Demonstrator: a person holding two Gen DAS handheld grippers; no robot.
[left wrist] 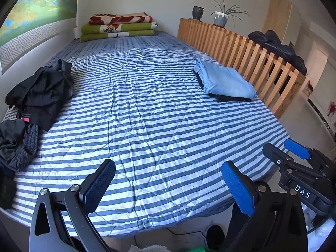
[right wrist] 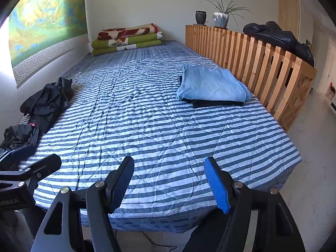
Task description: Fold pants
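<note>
- Both the left tool [left wrist: 168,187] and the right tool [right wrist: 170,184] hover with fingers spread wide, gripping nothing, above the near edge of the bed [left wrist: 147,109].
- The unfolded dark pants [left wrist: 42,92] lie heaped well ahead and to the left of the left tool, tangled with other dark clothes [left wrist: 16,145].
- Risk: a pinch into that heap may catch two garments, or only one layer.
- The folded light-blue pants [right wrist: 212,84], ahead-right, could get dragged apart.
</note>
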